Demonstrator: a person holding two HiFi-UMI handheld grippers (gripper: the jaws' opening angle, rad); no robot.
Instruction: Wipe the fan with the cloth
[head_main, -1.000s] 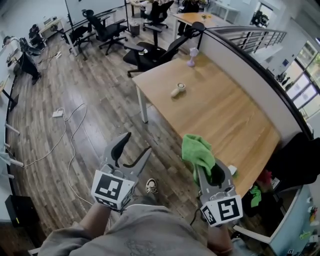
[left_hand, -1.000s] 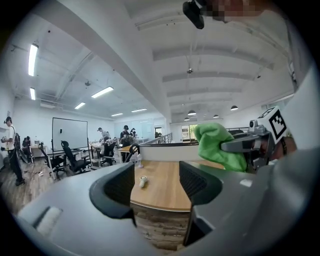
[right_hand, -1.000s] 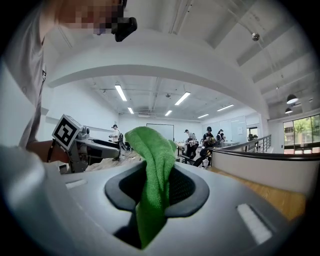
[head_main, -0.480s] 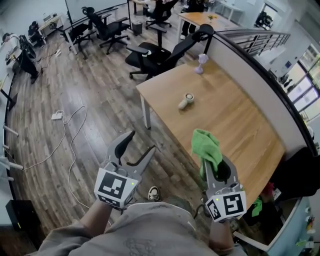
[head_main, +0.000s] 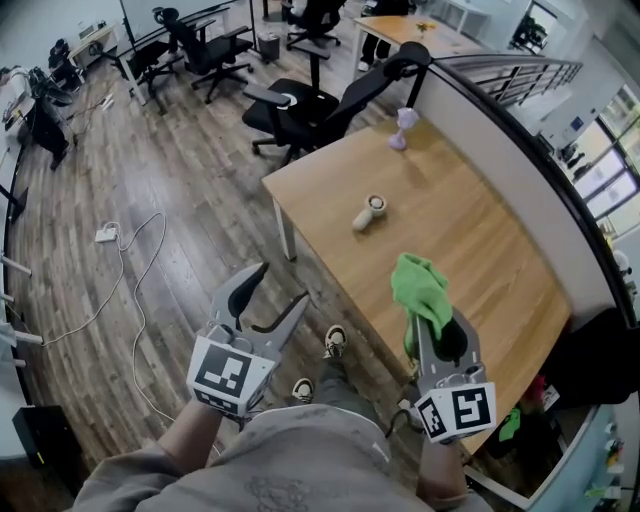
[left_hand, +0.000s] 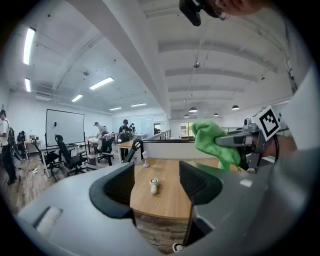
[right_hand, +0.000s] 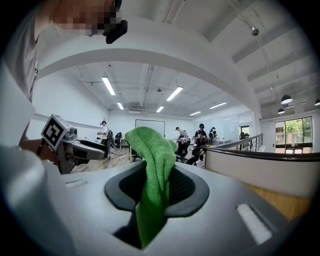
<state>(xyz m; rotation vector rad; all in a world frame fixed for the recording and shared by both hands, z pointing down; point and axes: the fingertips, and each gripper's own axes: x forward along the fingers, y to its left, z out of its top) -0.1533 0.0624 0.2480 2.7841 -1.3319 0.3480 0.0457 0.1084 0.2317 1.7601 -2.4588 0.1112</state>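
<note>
A small white hand fan (head_main: 368, 211) lies on the wooden table (head_main: 470, 250), well ahead of both grippers; it also shows between the left jaws as the fan (left_hand: 154, 186). My right gripper (head_main: 428, 322) is shut on a green cloth (head_main: 420, 288), which bunches above the jaws over the table's near edge. In the right gripper view the cloth (right_hand: 152, 170) hangs pinched between the pads. My left gripper (head_main: 275, 290) is open and holds nothing, over the floor left of the table.
A purple stand-like object (head_main: 401, 128) sits at the table's far end. A dark partition wall (head_main: 520, 170) runs along the table's right side. Black office chairs (head_main: 300, 105) stand beyond the table. A white cable (head_main: 130, 270) trails on the wood floor at left.
The table and the white fan have drawn slightly nearer in the head view. Both grippers keep their pose; the right one still holds the cloth.
</note>
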